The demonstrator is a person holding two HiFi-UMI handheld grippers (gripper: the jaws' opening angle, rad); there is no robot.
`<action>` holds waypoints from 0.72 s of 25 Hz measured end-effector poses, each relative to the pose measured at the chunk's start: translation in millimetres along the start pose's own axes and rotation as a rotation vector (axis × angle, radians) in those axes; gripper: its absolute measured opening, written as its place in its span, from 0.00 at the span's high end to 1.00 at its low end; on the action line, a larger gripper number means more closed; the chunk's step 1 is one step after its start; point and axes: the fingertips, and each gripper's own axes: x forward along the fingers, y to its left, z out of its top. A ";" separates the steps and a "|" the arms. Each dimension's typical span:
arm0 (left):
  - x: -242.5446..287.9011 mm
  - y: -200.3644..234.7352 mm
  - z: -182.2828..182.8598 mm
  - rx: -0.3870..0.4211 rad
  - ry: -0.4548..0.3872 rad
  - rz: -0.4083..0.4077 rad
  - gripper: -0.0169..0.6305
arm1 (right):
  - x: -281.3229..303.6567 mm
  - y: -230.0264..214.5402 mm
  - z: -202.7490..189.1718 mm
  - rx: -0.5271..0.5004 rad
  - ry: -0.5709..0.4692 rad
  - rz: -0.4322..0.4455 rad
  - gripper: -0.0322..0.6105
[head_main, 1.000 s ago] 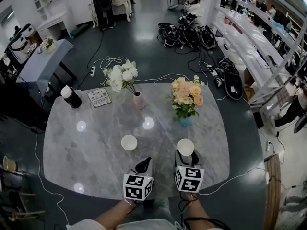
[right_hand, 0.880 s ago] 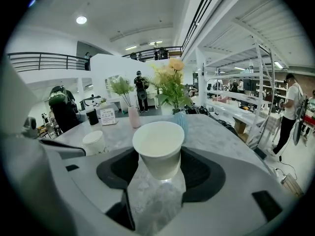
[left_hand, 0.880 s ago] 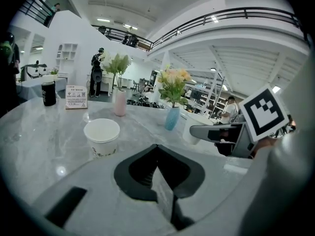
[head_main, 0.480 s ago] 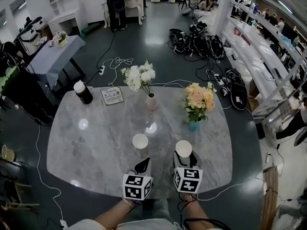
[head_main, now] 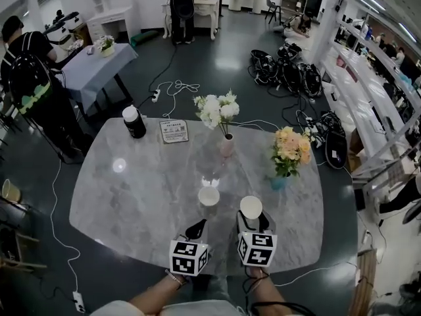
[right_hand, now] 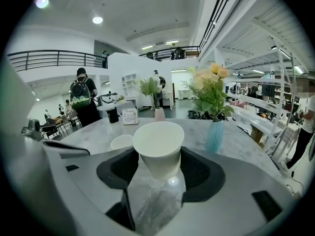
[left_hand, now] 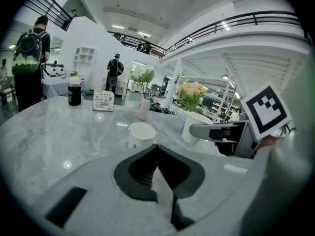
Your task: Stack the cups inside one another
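**Head view:** Your right gripper (head_main: 251, 217), at lower centre of the frame, clamps the held cup (head_main: 250, 207) upright. The free cup (head_main: 208, 196) stands on the marble table (head_main: 131, 189), just left of the held cup and just above the tips of your left gripper (head_main: 197, 228).

**Left gripper view:** The jaws are pressed together with nothing between them. The free cup (left_hand: 141, 134) stands beyond the tips, slightly left of centre.

**Right gripper view:** The held cup (right_hand: 158, 149) fills the gap between the jaws. The free cup (right_hand: 121, 142) sits on the table to its left.
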 end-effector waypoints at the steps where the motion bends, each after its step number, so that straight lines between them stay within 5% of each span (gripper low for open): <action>1: -2.9 2.6 0.3 -0.004 -0.002 0.005 0.98 | 0.3 4.2 1.5 -0.005 0.001 0.007 0.57; 18: -38.4 52.2 9.4 -0.055 -0.053 0.104 0.98 | 20.5 73.0 26.3 -0.073 -0.012 0.130 0.57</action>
